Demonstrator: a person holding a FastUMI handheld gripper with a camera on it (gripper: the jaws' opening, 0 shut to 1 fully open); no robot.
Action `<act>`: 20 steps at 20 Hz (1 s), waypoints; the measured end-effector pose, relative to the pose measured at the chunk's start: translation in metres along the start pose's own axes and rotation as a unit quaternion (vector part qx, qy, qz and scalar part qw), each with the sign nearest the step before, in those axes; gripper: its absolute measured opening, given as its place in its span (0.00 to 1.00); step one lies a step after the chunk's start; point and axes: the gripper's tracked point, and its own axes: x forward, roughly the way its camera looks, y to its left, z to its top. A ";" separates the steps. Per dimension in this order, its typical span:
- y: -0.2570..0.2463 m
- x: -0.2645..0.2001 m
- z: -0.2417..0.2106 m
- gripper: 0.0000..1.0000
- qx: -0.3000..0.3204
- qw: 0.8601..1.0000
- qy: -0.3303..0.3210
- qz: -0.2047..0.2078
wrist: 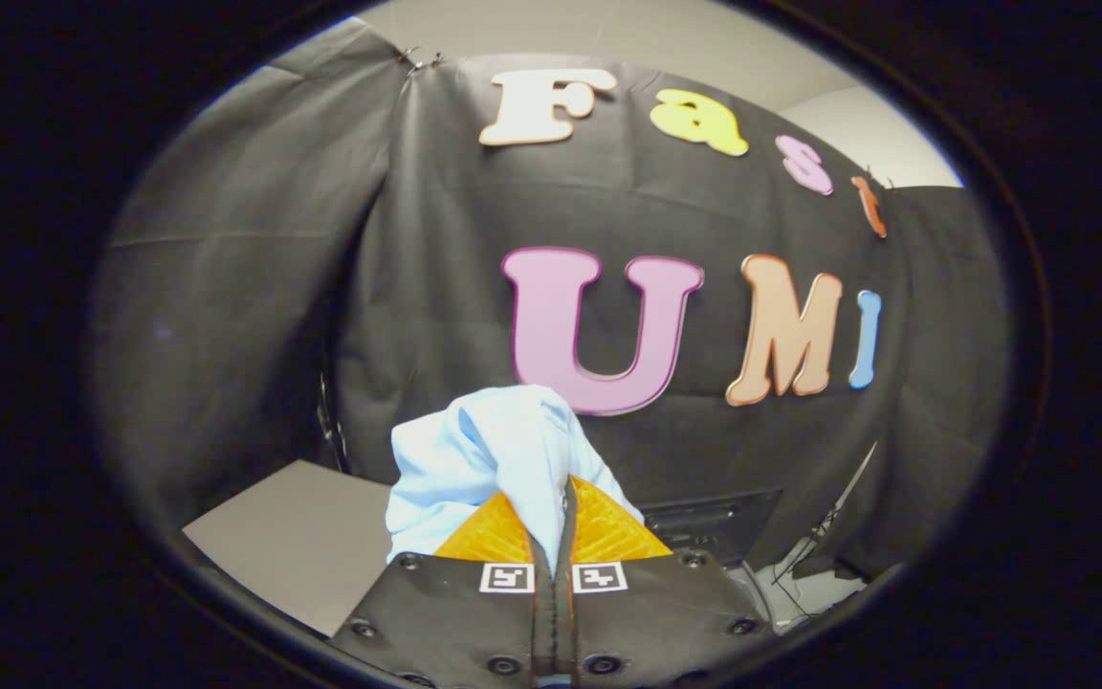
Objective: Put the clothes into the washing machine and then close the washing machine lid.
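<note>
My gripper (551,522) is shut on a pale blue piece of clothing (484,450), which bunches up between and above the fingertips and hangs over the left finger. The garment is lifted in the air, in front of the black cloth wall. Just beyond the fingers to the right, a dark panel (714,522) of what may be the washing machine peeks out, with a bit of white surface (800,593) below it. The machine's opening and lid are hidden behind the fingers and the cloth.
A grey tabletop (293,541) lies to the left, below the garment. The black cloth wall (245,316) surrounds the booth at the back and both sides. A thin dark cable or rod (838,517) runs down at the right.
</note>
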 end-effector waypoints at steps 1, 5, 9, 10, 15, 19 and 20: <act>-0.010 -0.003 0.007 0.00 0.000 1.000 -0.015 -0.009; -0.042 -0.010 0.007 0.00 -0.015 0.999 -0.033 -0.035; -0.077 -0.003 -0.009 0.01 -0.004 0.998 -0.031 -0.063; -0.086 0.001 -0.010 0.01 -0.003 0.997 -0.033 -0.072; -0.121 0.018 -0.045 0.01 -0.018 0.994 -0.028 -0.106; -0.129 0.038 -0.083 0.01 -0.026 0.994 0.011 -0.101; -0.131 0.042 -0.092 0.01 -0.027 0.994 0.018 -0.100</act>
